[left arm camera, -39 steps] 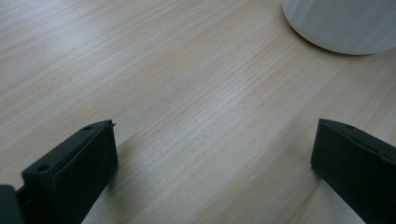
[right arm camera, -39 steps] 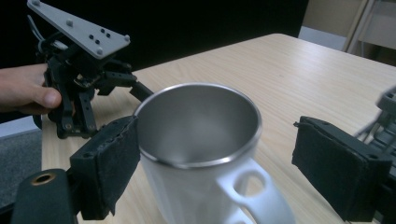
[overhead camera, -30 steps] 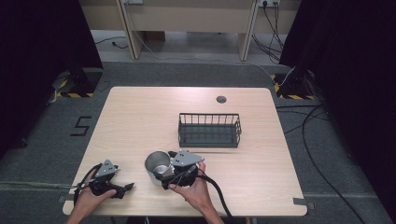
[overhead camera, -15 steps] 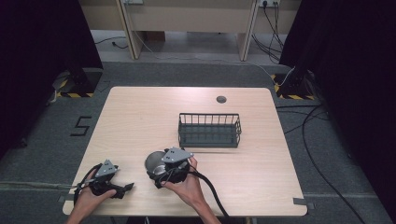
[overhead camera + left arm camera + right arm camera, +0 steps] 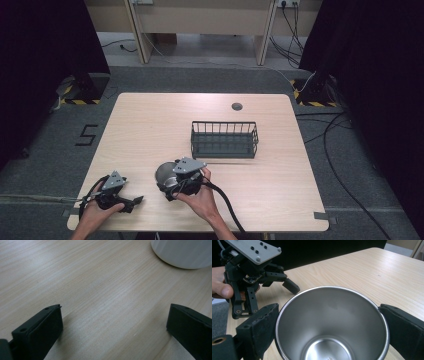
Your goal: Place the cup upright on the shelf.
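A: Near the desk's [image 5: 150, 125] front edge, the right tool [image 5: 329, 322] brackets a steel cup [image 5: 332, 325], jaws at its rim, grip unconfirmed. The risk?

B: A loose hold; the smooth wall could slip or tip.

A: And room?

B: The left tool [image 5: 112, 322], spread wide, idles near-left; a wire basket [image 5: 224, 140] sits far-right, open desk between.
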Demonstrator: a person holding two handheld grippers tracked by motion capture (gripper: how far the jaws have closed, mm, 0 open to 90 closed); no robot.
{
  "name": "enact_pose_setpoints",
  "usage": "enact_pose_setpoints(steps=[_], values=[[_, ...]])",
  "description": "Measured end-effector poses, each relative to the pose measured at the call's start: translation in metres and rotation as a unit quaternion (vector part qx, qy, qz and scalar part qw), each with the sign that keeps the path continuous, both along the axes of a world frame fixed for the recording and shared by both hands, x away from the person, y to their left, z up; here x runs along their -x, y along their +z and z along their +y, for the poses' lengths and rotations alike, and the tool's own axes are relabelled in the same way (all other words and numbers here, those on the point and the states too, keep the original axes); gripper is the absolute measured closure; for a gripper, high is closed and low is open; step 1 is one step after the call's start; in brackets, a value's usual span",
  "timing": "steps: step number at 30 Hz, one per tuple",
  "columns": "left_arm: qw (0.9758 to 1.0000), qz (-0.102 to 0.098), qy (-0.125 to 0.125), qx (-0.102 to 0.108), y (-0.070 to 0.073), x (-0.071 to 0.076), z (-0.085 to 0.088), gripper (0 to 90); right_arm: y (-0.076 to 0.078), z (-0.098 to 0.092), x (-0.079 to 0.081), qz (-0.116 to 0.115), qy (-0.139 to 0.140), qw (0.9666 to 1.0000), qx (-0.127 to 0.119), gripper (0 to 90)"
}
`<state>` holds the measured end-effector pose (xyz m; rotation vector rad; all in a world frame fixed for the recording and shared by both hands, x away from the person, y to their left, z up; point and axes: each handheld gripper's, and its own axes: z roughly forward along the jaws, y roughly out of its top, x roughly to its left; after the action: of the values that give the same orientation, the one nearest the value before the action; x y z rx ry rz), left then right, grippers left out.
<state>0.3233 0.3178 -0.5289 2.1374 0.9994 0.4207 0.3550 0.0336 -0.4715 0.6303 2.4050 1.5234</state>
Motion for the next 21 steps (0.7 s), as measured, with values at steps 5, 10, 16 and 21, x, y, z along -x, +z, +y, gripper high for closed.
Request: enact_pose_setpoints(steps=[5,10,16,21], values=[[1.0000,0.000,0.000,0.000,0.000,0.000,0.000,0.0,0.005,-0.003,0.003,-0.013,0.000,0.9999,-0.010,6.0],[1.0000,0.000,0.000,0.000,0.000,0.000,0.000,0.0,0.015,-0.011,0.000,-0.006,-0.002,0.9997,-0.025,6.0],[1.0000,0.000,0.000,0.000,0.000,0.000,0.000,0.0,0.028,-0.024,-0.006,-0.008,-0.011,0.9995,-0.029,6.0],[1.0000,0.000,0.000,0.000,0.000,0.000,0.000,0.0,0.037,-0.035,-0.011,-0.013,-0.019,0.9994,-0.028,6.0]])
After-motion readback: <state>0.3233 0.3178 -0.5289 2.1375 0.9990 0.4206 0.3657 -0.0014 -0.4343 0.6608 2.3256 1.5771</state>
